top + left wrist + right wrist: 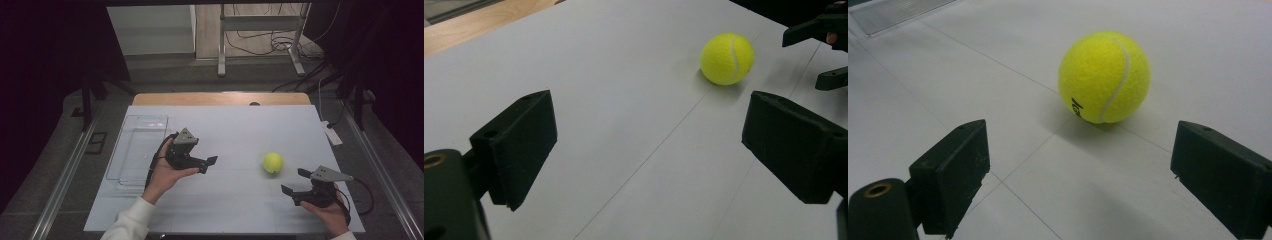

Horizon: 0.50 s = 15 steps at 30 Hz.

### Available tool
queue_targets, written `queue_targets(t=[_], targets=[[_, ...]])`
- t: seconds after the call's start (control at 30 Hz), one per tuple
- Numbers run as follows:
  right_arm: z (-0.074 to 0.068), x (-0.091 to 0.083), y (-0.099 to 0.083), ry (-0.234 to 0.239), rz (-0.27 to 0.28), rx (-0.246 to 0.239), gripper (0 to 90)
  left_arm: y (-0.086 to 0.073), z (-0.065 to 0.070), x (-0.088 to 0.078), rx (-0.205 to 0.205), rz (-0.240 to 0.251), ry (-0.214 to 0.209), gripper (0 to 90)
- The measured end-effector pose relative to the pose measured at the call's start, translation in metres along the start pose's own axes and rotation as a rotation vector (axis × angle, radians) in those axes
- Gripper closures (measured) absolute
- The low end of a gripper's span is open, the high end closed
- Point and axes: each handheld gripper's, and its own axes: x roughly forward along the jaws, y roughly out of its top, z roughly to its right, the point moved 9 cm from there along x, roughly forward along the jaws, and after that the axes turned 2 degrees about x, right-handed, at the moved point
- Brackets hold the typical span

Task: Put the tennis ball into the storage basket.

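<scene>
Yellow tennis ball (273, 162) sits on the white worktop (230, 130), right of centre, loose, nothing touching it. Right tongs (295, 182) held low at the near right edge, jaws spread wide, aimed at the ball and near it but apart; in the right gripper view the ball (1104, 77) lies ahead between the two black jaws, short of them, dark lettering and white seam facing the camera. Left tongs (209, 164) in the left hand (165, 172) at mid-worktop, jaws also wide apart and holding nothing, pointing right toward the ball, well apart from it. Left gripper view has the ball (727, 58) far off at upper right, with the right tongs (824, 55) beyond it at the edge. Clear plastic tray (137, 150) lies at the left side of the worktop, beside the left hand.
</scene>
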Motion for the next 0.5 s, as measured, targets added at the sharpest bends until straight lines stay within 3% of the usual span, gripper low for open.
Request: queue_targets(t=[0.5], targets=[[-0.0004, 0.0004, -0.0006, 0.003, -0.003, 0.002, 9.2, 0.0063, 0.0056, 0.0087, 0.012, -0.001, -0.015, 8.9]])
